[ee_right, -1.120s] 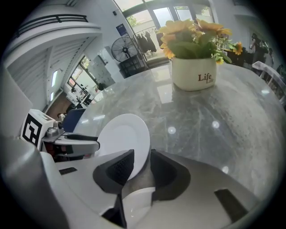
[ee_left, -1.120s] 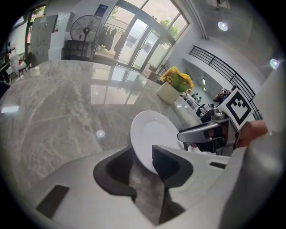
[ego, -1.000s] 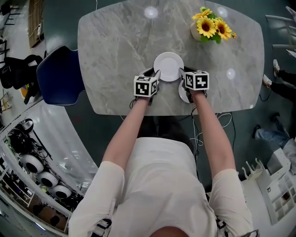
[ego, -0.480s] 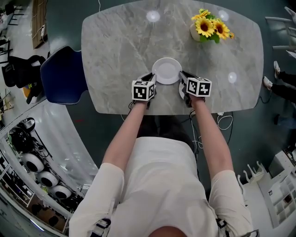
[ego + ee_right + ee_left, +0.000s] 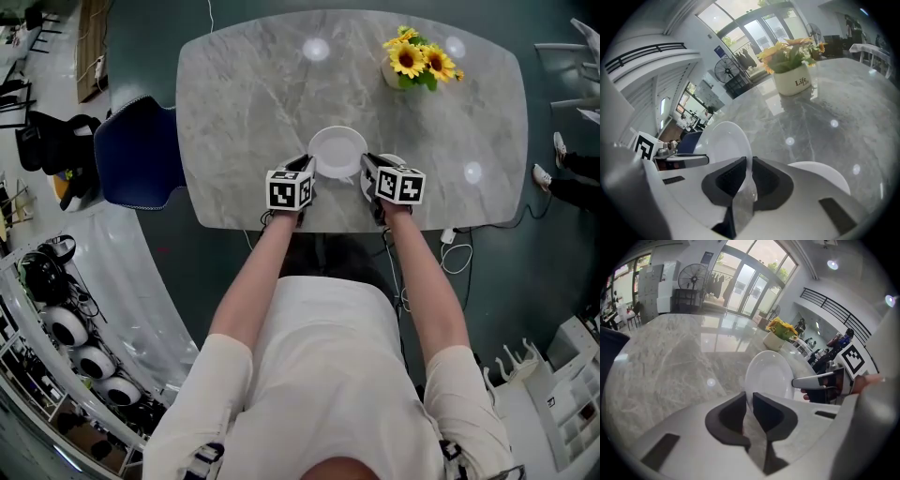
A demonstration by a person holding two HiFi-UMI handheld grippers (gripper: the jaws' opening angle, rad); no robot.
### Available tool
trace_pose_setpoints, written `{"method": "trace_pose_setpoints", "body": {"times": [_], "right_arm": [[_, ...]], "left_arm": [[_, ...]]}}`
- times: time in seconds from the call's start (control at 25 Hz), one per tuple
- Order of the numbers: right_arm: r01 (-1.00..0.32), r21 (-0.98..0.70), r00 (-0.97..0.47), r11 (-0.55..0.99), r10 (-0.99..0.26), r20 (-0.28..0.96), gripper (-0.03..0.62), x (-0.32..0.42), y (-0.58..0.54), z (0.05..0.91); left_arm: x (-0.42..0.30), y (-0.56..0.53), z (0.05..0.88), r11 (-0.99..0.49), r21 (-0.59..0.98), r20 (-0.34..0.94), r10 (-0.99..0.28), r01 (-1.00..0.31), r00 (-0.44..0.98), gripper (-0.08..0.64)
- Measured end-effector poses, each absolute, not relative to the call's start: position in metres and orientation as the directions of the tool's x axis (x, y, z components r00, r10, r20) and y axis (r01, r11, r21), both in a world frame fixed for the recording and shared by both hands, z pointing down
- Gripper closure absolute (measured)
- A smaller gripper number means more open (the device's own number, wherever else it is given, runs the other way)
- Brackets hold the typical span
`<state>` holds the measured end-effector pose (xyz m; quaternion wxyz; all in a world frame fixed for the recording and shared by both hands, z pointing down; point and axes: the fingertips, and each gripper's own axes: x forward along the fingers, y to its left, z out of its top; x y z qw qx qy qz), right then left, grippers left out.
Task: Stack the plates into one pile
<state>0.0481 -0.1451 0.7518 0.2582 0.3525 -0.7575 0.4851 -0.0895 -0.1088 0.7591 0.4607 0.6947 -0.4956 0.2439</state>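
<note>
1. The left claw point(image 5: 309, 169) and right claw point(image 5: 367, 167) have just been closing. Each now pinches the white plate point(image 5: 337, 150) by its thin rim, at 8 and 4 o'clock, near the table's point(image 5: 244, 112) 6 o'clock edge. Uneven lifting could slip it free.
2. The second plate point(image 5: 820, 172) lies at its 4 o'clock, under the right claw. A low carry could clip it.
3. An off-centre release would leave a lopsided pile.
</note>
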Motion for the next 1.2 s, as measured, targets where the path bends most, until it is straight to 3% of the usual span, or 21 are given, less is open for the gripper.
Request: {"method": "trace_pose_setpoints", "body": {"times": [1.2], "right_arm": [[-0.867, -0.483, -0.493, 0.119, -0.342, 0.8, 0.531, 0.196, -0.082, 0.763]], "left_arm": [[0.058, -0.07, 0.768, -0.3, 0.42, 0.808, -0.306, -0.857, 0.503, 0.511]]}}
